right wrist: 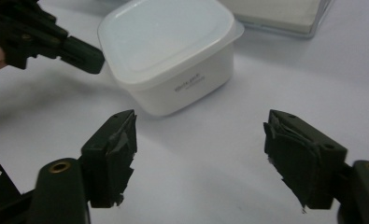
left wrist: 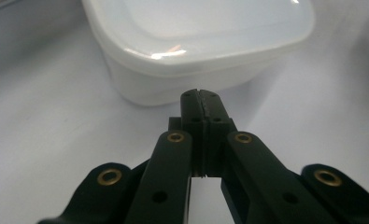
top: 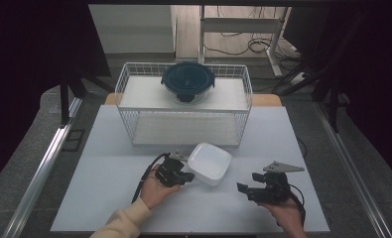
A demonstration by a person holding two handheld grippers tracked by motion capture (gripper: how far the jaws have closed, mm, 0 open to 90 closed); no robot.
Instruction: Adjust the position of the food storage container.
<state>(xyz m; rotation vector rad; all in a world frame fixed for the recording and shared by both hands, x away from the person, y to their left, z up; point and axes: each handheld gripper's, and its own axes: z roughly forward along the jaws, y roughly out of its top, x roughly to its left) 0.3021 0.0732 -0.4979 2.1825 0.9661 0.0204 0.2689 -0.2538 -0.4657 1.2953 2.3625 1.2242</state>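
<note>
A white square lidded container (top: pixel 210 163) sits on the table in front of the wire rack. My left gripper (top: pixel 188 176) is shut with nothing in it, its tips at the container's left side wall (left wrist: pixel 182 79); whether they touch it I cannot tell. In the right gripper view the container (right wrist: pixel 173 51) lies ahead, with the left gripper (right wrist: pixel 86 58) at its left edge. My right gripper (top: pixel 243 189) is open to the container's right, apart from it, and its worn pads (right wrist: pixel 121 140) stand wide with bare table between them.
A white wire rack (top: pixel 183 101) stands at the back of the white table (top: pixel 109 193). A dark round lidded bowl (top: pixel 187 81) rests on its top shelf. Metal rails run along both sides of the table.
</note>
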